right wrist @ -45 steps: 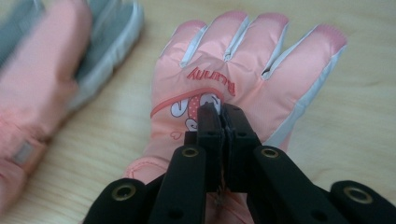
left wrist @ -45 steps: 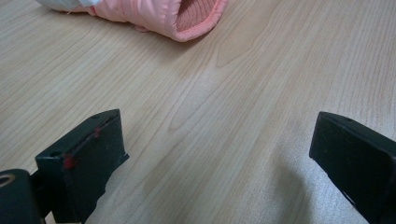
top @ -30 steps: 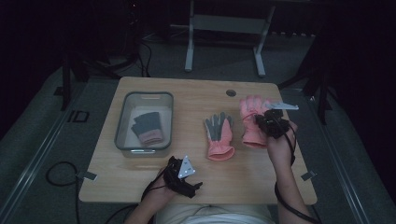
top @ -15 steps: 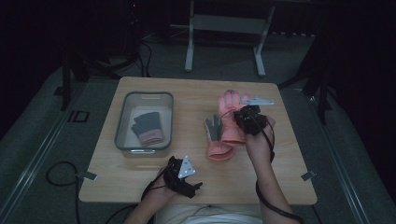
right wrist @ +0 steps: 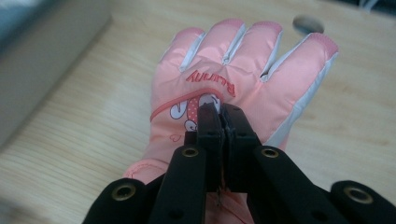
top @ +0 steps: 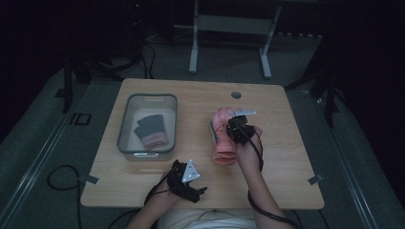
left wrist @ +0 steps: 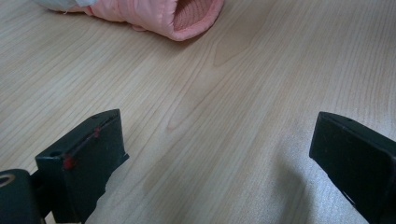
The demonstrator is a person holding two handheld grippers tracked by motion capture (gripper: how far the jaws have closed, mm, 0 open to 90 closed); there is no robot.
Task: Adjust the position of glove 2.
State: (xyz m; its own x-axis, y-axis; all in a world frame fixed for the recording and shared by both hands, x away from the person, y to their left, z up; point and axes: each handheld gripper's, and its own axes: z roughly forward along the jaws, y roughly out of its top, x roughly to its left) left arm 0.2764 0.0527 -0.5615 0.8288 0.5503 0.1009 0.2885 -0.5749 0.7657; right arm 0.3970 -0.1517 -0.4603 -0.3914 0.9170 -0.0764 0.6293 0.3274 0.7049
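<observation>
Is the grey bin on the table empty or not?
Not empty. The grey bin holds a dark glove with a pink cuff lying on its floor.

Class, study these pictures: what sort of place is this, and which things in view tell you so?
Probably a recording studio or lab, not a home. A lone wooden table stands on grey carpet amid dark surroundings, cables trail across the floor, and a person works with the left gripper and right gripper, sorting a pink glove.

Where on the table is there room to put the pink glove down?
The right tool is shut on the pink glove. The widest bare wood lies right of it, out to the table's right edge. More runs along the far edge past the round hole. It is tighter between the clear bin and the other pink glove, and near the left tool.
</observation>
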